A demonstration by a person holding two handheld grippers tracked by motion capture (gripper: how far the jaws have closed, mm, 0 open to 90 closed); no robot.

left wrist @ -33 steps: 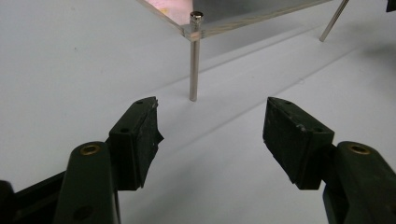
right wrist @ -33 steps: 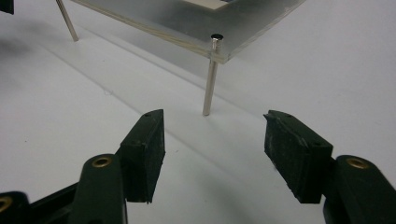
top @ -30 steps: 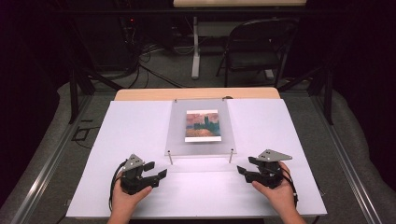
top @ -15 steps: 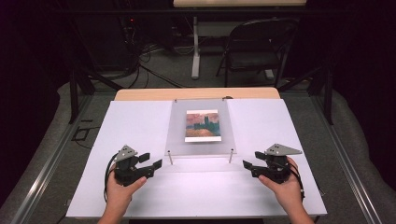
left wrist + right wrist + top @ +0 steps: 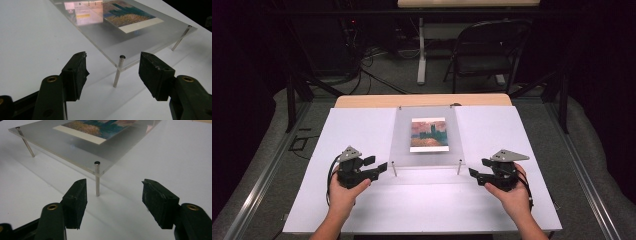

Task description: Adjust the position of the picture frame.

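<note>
Panel (image 5: 424,135) corners between parted jaws (both)

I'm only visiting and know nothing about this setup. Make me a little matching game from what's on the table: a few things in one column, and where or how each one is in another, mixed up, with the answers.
Things:
1. clear panel
2. picture
3. left gripper
4. right gripper

Descriptions:
A. open, near the panel's front right post
B. raised off the white table on thin metal posts
C. lies in the middle of the panel
D. open, near the panel's front left post

Pairs: 1-B, 2-C, 3-D, 4-A
</note>
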